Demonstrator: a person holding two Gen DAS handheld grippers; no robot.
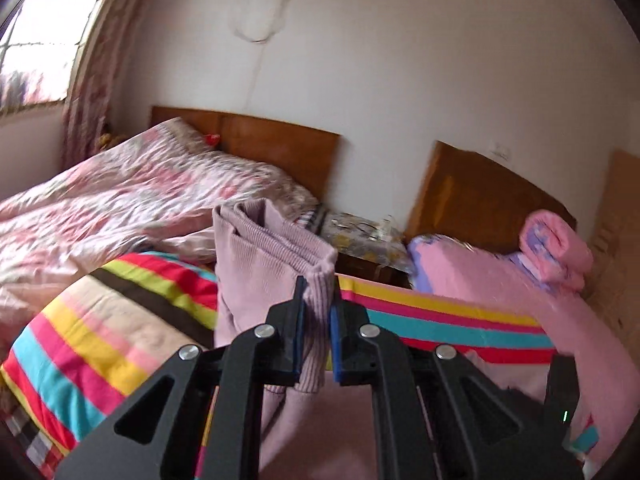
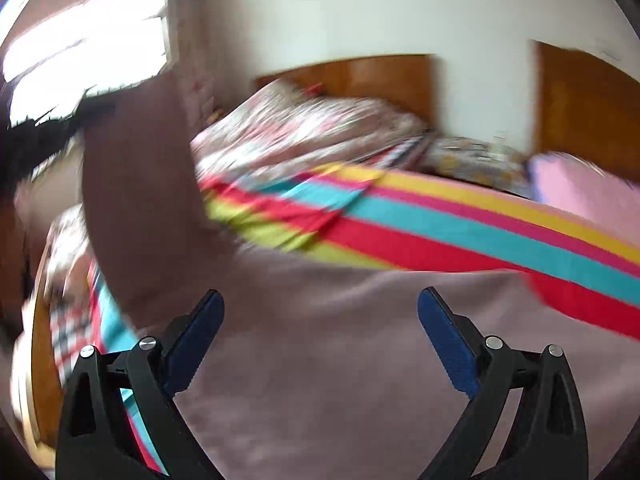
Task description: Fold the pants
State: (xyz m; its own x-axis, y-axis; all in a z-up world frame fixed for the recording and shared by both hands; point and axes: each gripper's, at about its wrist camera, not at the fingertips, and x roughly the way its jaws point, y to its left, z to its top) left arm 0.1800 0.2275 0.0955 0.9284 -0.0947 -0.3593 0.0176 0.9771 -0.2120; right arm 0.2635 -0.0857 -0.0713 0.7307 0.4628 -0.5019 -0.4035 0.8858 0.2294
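While the left hand-held gripper (image 1: 317, 312) pinches the ribbed mauve pants (image 1: 272, 256), only the right wrist view shows the right hand-held gripper (image 2: 320, 308) gaping empty.

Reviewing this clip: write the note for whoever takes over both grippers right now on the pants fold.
Left gripper: shut on a ribbed edge of the mauve pants, lifted above the striped sheet.
Right gripper: open, nothing between its pads, above the part of the pants spread flat on the bed.
Done: one end is picked up.
Left: probably carry the lifted end over the flat part, lay it down, smooth it. The right view is blurred, so check the layers first.
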